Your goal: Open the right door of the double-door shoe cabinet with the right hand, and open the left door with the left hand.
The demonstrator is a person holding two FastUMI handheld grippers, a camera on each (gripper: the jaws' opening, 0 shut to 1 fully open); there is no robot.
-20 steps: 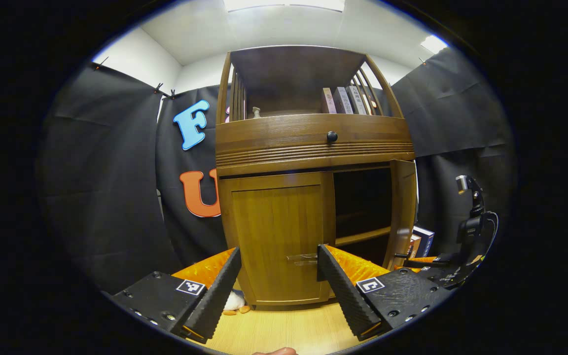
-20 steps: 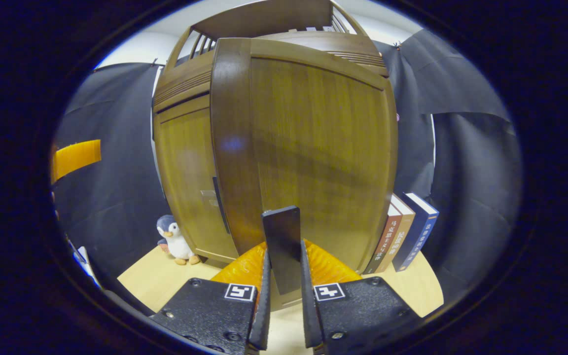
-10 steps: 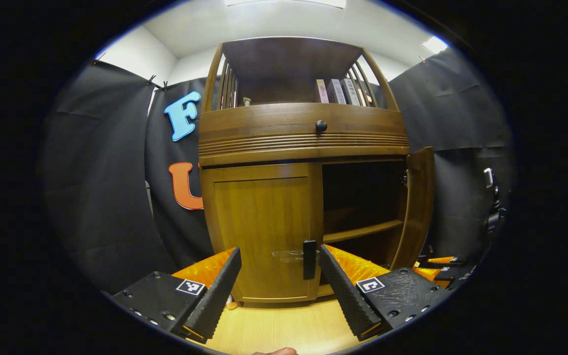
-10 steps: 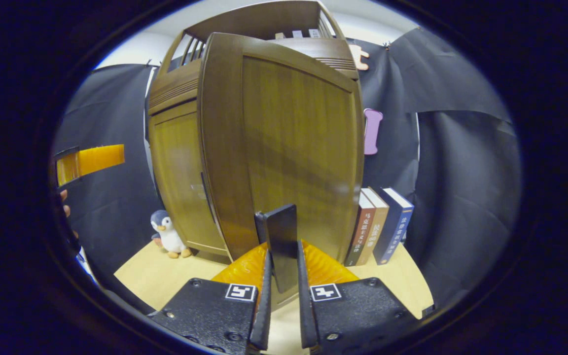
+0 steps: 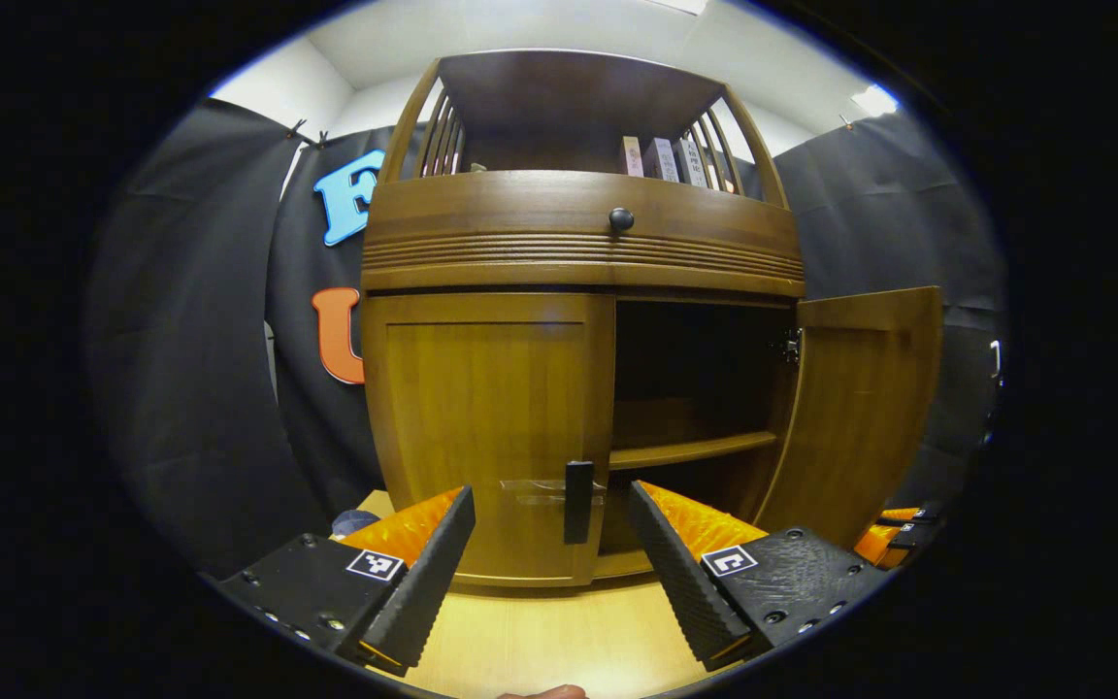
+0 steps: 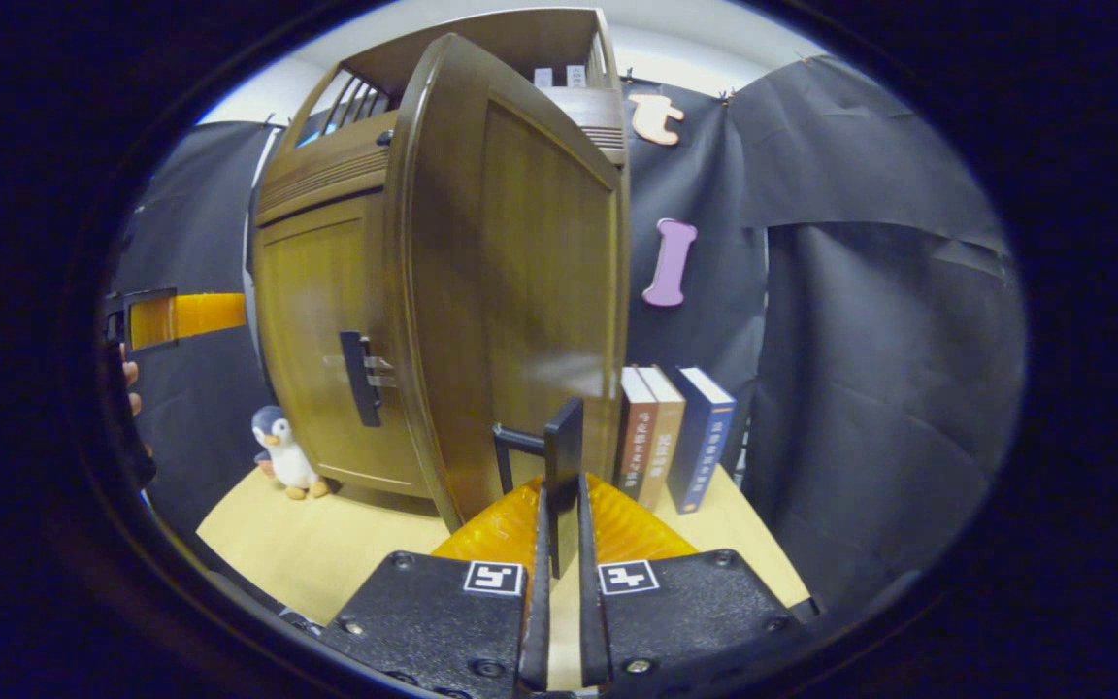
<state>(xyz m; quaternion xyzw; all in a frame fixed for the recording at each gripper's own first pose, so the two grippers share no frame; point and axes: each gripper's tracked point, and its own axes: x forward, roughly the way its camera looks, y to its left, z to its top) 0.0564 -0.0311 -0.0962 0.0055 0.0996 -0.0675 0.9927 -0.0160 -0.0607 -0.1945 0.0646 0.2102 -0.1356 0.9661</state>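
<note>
A: What does the shoe cabinet look like from the left gripper?

B: Brown wood, straight ahead of the fingers. The left door is closed, and its dark bar handle stands upright between the two fingertips, a little beyond them. That gripper's fingers are wide apart, touching nothing.

A: And the right door?

B: Swung out well clear of the cabinet front. The right gripper has its fingers pressed together on that door's handle, which rises just ahead of them.

A: Any change from a second ago?

B: The right door has swung further open; in the left gripper view it now faces out broadly, where before it was nearly edge-on. The left gripper has come closer, so the left handle now sits clear between its fingers.

A: Anything inside?

B: The open right half shows one shelf board; what lies on it is too dark to tell. Books stand in the top rack. Three more books stand on the floor just right of the right gripper, and a penguin toy sits off to its left.
</note>
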